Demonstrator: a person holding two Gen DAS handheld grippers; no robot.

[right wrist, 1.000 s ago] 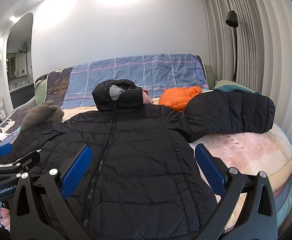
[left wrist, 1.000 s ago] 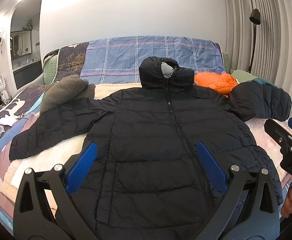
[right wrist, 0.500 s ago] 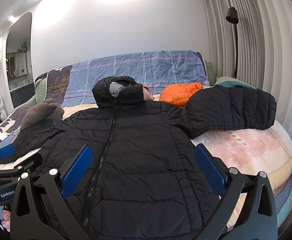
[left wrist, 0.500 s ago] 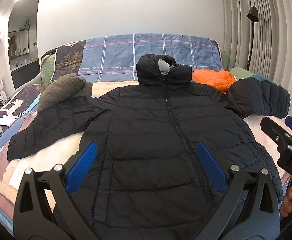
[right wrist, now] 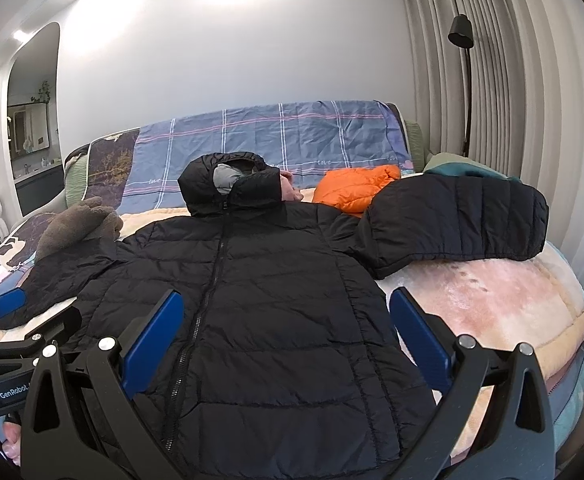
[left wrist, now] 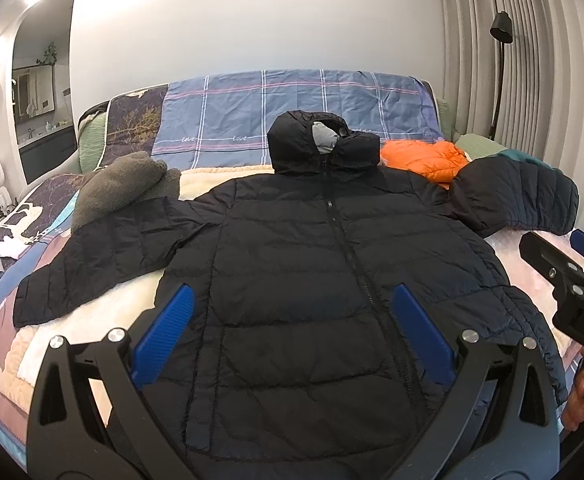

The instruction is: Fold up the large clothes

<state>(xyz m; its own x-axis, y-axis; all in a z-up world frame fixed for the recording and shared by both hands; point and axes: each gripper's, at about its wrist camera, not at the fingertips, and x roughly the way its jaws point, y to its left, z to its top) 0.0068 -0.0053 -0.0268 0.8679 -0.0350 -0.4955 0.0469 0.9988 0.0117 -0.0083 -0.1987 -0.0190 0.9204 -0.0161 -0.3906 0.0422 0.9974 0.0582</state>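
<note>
A black hooded puffer jacket (left wrist: 303, 280) lies zipped and face up across the bed, hood toward the headboard. Its left sleeve (left wrist: 104, 252) stretches out flat over the cream blanket. Its right sleeve (right wrist: 455, 224) lies bent over a heap at the right. My left gripper (left wrist: 290, 334) hovers open above the jacket's lower front, blue pads wide apart with nothing between them. My right gripper (right wrist: 288, 336) also stands open over the hem (right wrist: 292, 432), a little to the right. Each gripper shows at the edge of the other's view.
An orange puffer jacket (left wrist: 421, 160) and a grey fleece garment (left wrist: 120, 184) lie near the blue plaid headboard cover (left wrist: 292, 112). A pink blanket (right wrist: 491, 296) covers the bed's right side. Curtains and a floor lamp (right wrist: 461, 40) stand at the right. A person's fingers (left wrist: 575, 396) hold the right gripper's handle.
Both views have shifted slightly; the jacket sits a little differently in frame. The jacket itself has not moved and both grippers remain open.
</note>
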